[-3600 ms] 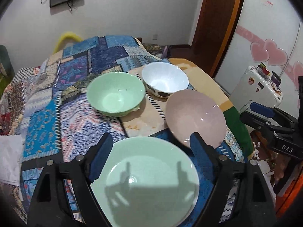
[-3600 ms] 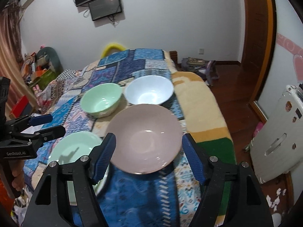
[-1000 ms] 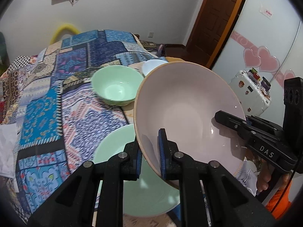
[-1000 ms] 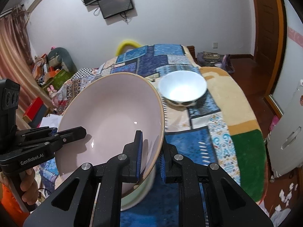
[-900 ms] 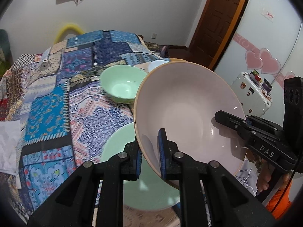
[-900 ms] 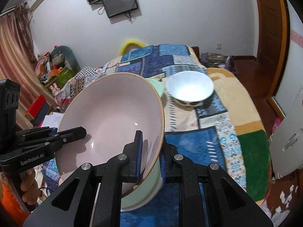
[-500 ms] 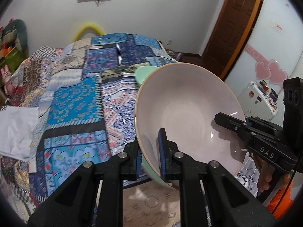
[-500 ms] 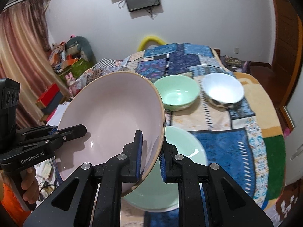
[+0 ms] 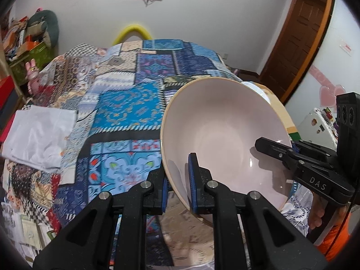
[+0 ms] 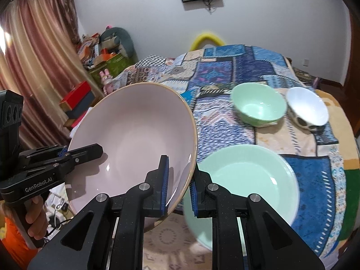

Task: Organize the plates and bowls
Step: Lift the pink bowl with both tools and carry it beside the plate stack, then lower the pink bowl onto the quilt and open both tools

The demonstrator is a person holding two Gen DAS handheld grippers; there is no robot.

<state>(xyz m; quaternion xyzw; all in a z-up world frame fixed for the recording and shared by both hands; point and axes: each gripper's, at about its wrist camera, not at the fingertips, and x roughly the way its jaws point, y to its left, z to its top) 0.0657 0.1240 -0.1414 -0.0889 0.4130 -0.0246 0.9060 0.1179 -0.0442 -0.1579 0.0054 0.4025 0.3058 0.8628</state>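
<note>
Right wrist view showed my right gripper point(image 10: 177, 185) clamped tight on the pink bowl's point(image 10: 135, 139) near rim, my left gripper point(image 9: 176, 185) pinching the opposite edge. Held it tilted between both, probably for stacking, just beside the green plate point(image 10: 247, 180) on the bed point(image 10: 315, 157).

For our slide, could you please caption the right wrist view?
Both grippers clamp the pink plate above the quilt, beside a green plate.
</note>
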